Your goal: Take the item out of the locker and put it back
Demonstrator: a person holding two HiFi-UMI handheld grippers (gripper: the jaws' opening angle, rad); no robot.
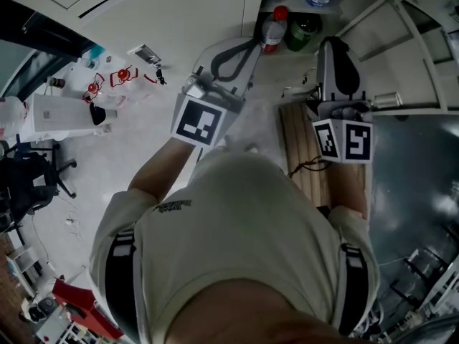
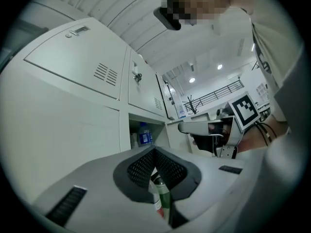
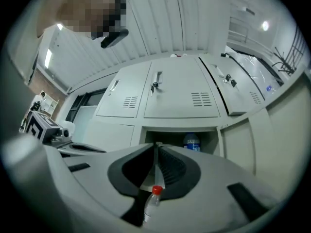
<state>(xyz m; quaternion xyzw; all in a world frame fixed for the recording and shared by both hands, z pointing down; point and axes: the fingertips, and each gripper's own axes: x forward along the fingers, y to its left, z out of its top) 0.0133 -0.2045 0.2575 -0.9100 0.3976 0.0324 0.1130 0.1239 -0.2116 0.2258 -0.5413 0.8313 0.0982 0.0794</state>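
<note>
Standing in an open compartment of the locker, the red-capped bottle sits just beside a green bottle (whether they touch is unclear). The gripper bodies hide most of both bottles in the gripper views. Just outside the locker, the left gripper and right gripper each have jaws closed tip to tip on nothing. A blue-labelled bottle stands half hidden in the locker's next compartment up.
</note>
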